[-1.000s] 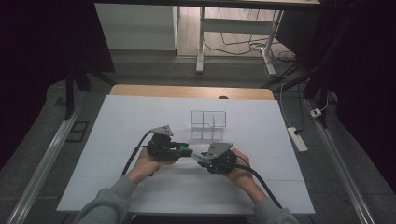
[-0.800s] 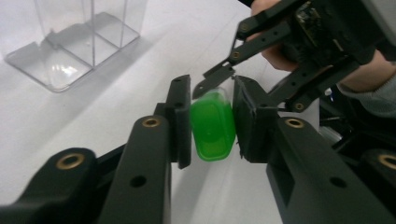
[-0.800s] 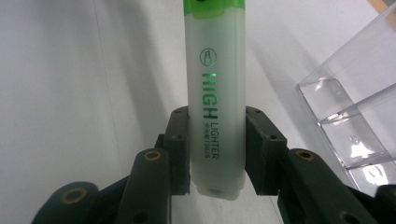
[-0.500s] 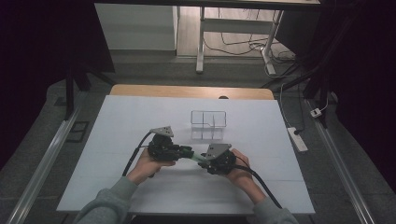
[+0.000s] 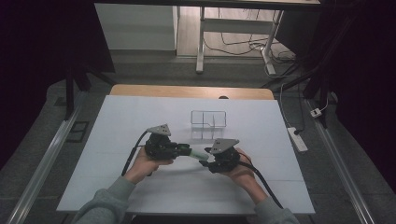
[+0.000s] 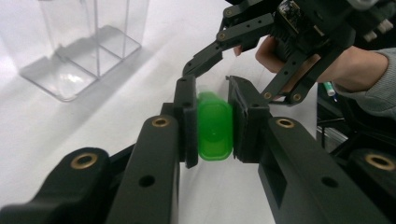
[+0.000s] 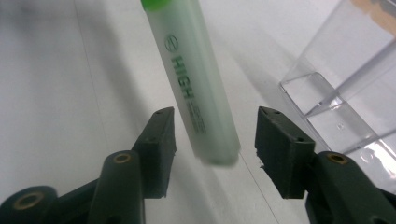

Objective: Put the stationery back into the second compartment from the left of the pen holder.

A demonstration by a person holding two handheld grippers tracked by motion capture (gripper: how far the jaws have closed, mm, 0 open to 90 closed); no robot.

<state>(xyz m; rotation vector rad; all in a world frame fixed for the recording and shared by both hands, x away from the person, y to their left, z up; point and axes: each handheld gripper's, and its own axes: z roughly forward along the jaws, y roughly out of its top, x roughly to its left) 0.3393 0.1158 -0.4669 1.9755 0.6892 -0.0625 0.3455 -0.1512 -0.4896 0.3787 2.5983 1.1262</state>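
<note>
Handover midway above the bench (image 5: 140,196). Left hand-held gripper (image 6: 215,121) pinches green highlighter (image 7: 198,88) at its cap; right hand-held gripper (image 7: 212,140), jaws just opening, clears the barrel. Back straight off.

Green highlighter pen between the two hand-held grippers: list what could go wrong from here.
1. The left hand-held gripper alone clamps the green highlighter pen, and only by its green cap; the long pale barrel might sag, or pull out of the cap.
2. The right hand-held gripper has just been opening, and its pads stand clear of the barrel, so it gives no support.
3. The clear plastic two-compartment box stands close behind; a swing of the pen could knock it.
</note>
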